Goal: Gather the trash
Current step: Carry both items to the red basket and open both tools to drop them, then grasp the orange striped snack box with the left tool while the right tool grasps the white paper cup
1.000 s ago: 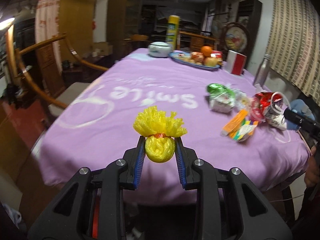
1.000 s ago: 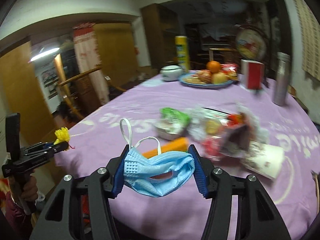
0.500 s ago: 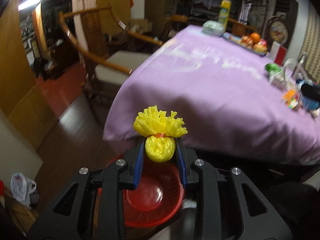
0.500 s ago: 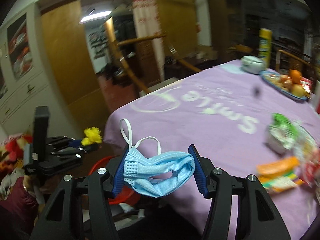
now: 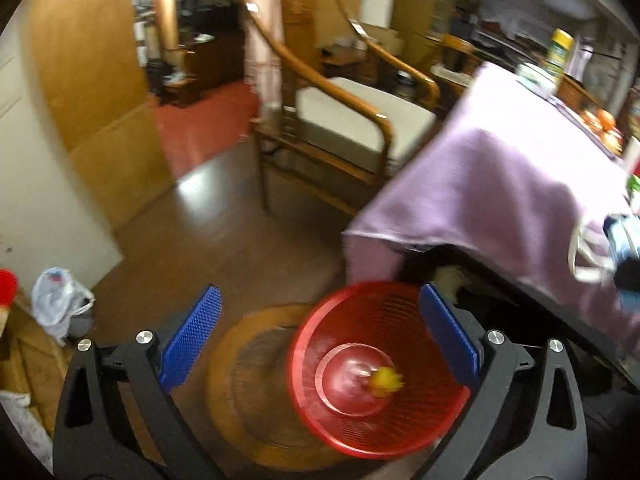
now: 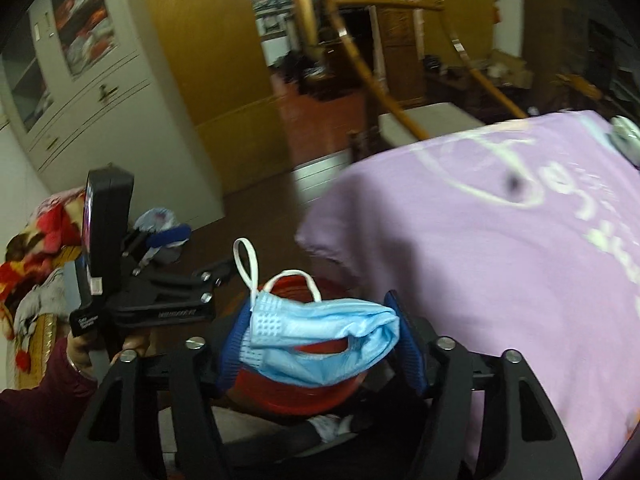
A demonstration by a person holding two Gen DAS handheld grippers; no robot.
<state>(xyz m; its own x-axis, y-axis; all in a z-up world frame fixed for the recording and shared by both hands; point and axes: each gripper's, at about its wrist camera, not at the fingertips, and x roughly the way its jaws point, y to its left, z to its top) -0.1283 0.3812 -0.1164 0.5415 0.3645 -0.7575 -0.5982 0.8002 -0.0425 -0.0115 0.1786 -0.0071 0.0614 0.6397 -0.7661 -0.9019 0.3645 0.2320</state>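
My left gripper [image 5: 318, 292] hangs over the red mesh basket [image 5: 352, 300] on the floor. Its jaws are opening and stand wide apart with nothing between them. The yellow foam net [image 5: 385, 380] lies blurred on the basket's bottom. My right gripper [image 6: 320, 312] carries a crumpled blue face mask [image 6: 320, 320] above the same red basket [image 6: 288, 396]. Its jaws are opening, but both pads still touch the mask's ends, and the white ear loops stick up. The mask [image 5: 624, 232] also shows at the right edge of the left wrist view.
A table under a purple cloth [image 5: 500, 184] overhangs the basket on the right. A wooden armchair [image 5: 360, 124] stands behind it. A round mat [image 5: 248, 380] lies under the basket and a plastic bag [image 5: 60, 300] sits on the floor at left.
The left jaws went from shut on the yellow net to wide open, and the net dropped into the basket. Both grippers swung from the table to over the basket. The right jaws widened slightly.
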